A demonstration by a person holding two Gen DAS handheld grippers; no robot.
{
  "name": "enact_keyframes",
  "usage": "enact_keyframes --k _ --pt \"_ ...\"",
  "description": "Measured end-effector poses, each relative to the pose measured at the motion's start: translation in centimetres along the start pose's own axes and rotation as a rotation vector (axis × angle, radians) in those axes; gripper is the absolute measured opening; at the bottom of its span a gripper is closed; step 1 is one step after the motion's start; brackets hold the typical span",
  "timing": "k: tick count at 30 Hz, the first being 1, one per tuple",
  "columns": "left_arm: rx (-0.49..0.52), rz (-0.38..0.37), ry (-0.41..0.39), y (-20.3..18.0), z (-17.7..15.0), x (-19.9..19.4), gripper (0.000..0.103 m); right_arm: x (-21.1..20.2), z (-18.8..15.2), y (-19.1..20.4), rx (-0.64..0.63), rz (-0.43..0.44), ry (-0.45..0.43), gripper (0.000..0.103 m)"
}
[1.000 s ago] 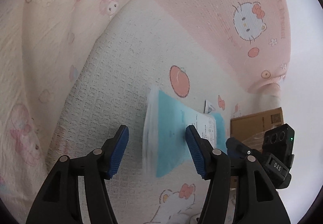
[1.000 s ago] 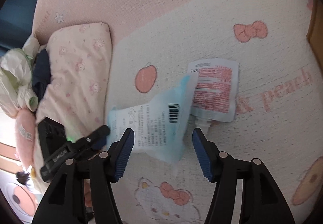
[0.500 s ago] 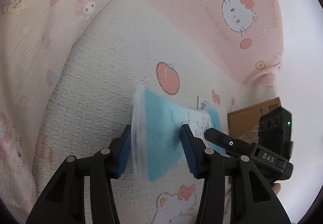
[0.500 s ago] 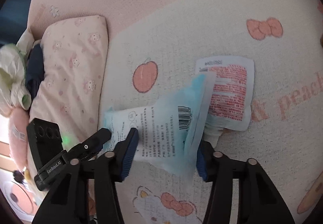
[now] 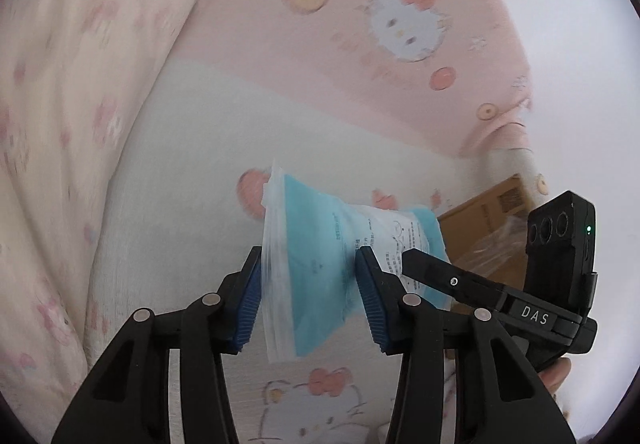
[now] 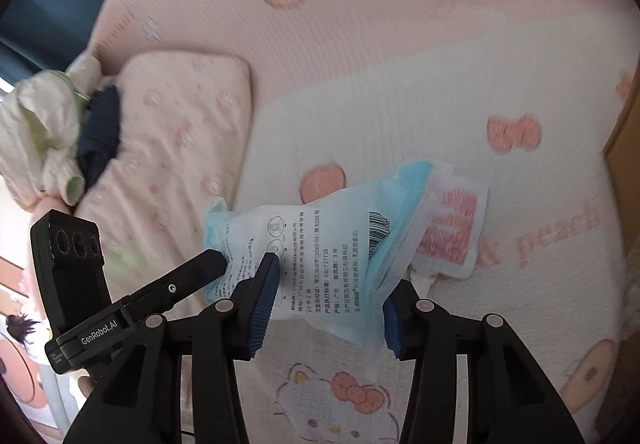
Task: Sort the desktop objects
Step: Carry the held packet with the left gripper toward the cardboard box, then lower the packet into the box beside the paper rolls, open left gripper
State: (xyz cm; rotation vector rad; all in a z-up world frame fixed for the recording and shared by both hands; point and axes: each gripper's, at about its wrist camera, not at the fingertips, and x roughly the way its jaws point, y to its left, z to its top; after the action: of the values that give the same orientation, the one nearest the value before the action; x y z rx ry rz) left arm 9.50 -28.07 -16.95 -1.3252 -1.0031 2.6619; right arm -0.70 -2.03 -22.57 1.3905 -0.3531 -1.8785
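A light blue and white plastic packet (image 5: 332,228) with printed text and a barcode hangs lifted above the bed sheet. My left gripper (image 5: 308,272) has its blue pads on one end of it, jaws still closing on it. My right gripper (image 6: 328,284) grips the other end of the same packet (image 6: 320,240), its jaws closing too. Each view shows the other gripper's black finger (image 6: 192,276) at the packet's far end. A white pouch with red print (image 6: 452,232) lies flat on the sheet, partly under the packet.
The pink and cream cartoon-print sheet (image 6: 400,44) covers the whole surface. A pink pillow (image 6: 172,148) and a heap of clothes (image 6: 44,124) lie at the left. A brown cardboard box (image 5: 488,212) stands beyond the packet, near the bed's edge.
Both grippers closed onto the blue packet, which lay on the sheet, and rose with it. It now hangs between them above the red-print pouch.
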Motion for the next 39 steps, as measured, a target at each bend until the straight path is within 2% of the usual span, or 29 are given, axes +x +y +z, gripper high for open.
enact_keyframes --k 11,16,26,31,35,39 --pt "0.148 -0.05 -0.099 -9.1 2.8 -4.7 0.05 -10.1 1.8 2.6 -0.095 -0.011 -0.206 0.044" --pt "0.238 -0.076 -0.107 -13.9 2.7 -4.6 0.05 -14.7 1.8 1.8 -0.073 -0.023 -0.274 0.045" --pt "0.34 -0.153 -0.029 -23.4 0.4 -0.2 0.05 -22.9 0.4 -3.8 0.028 -0.114 -0.357 0.045" --pt "0.379 -0.176 -0.003 -26.5 -0.4 1.2 0.05 -25.8 -0.4 -6.3 0.068 -0.149 -0.38 0.045" --pt "0.377 -0.189 0.044 -28.4 -0.8 2.7 0.05 -27.3 -0.6 -7.3 0.085 -0.187 -0.371 0.045" --pt "0.402 -0.193 0.11 -30.3 -1.7 4.1 0.051 -28.7 -0.6 -9.9 0.155 -0.165 -0.313 0.045"
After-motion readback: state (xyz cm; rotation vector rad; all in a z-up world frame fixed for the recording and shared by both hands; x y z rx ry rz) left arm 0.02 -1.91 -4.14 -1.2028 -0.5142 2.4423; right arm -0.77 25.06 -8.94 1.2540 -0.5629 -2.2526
